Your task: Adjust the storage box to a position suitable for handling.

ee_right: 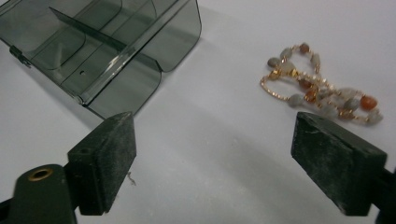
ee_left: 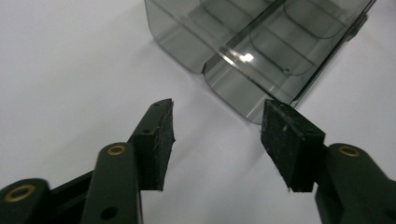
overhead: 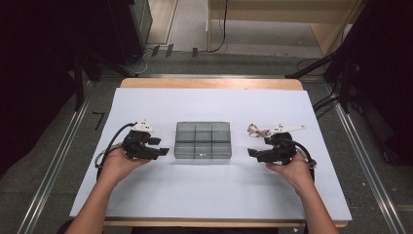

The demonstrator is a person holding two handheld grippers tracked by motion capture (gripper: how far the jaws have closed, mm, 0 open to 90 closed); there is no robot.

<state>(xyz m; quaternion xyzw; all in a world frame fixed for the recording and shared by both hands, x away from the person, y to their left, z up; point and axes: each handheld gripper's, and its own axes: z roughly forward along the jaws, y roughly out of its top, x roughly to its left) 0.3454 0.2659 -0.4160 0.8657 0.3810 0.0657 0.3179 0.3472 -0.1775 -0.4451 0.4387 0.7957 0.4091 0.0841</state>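
A smoky clear plastic box with compartments (overhead: 202,140) lies shut in the middle of the white sheet; it also shows close up, the box (ee_left: 261,46) and the box (ee_right: 98,51). A beaded necklace (overhead: 257,130) of grey and orange stones on a gold chain lies to its right, seen as the necklace (ee_right: 322,91) in the right gripper view. My left gripper (overhead: 162,146) stands open just left of the box, jaws empty (ee_left: 217,140). My right gripper (overhead: 253,153) stands open right of the box, below the necklace, with nothing between its jaws (ee_right: 212,163).
The white sheet (overhead: 209,190) covers a wooden table (overhead: 209,83). Floor rails run along both sides, with cables and dark stands at the back and right. Bare sheet lies in front of the box.
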